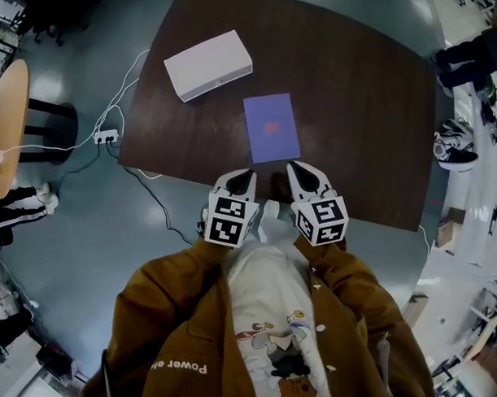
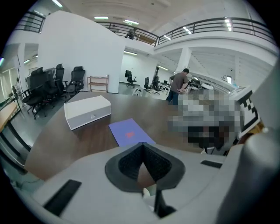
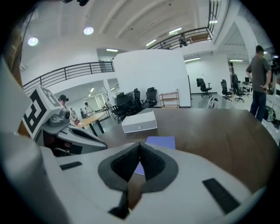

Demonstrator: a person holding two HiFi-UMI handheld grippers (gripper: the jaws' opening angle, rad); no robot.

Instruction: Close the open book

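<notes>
I am holding my left gripper [image 1: 244,179] and my right gripper [image 1: 300,174] side by side over the near edge of the table [image 1: 351,109], both pointing across it and downward. My left gripper's view is showing its dark pads pressed together at the tips with nothing between them [image 2: 142,148], so that tool is closed and empty. My right gripper's view is showing the same thing: its pads are meeting along their front edge and are gripping nothing [image 3: 140,148].

The book [image 1: 271,128] is lying flat on the table, a little in from the near edge and roughly midway along it, just beyond the tips of both tools. It is lying closed, showing a plain purple cover with a small red mark in the middle. Neither gripper is touching it. It is appearing just past the closed jaws in the left gripper view [image 2: 130,132] and in the right gripper view [image 3: 161,142].

A white box [image 1: 208,65] is sitting on the far left part of the table, apart from the book. The brown sleeves of my jacket [image 1: 155,319] are reaching up to the table's near edge.

On the floor off the table's left side, a white power strip [image 1: 106,136] is lying with its cable trailing towards the table. Beyond the table's far side, a person [image 3: 259,83] is standing with their back to me.
</notes>
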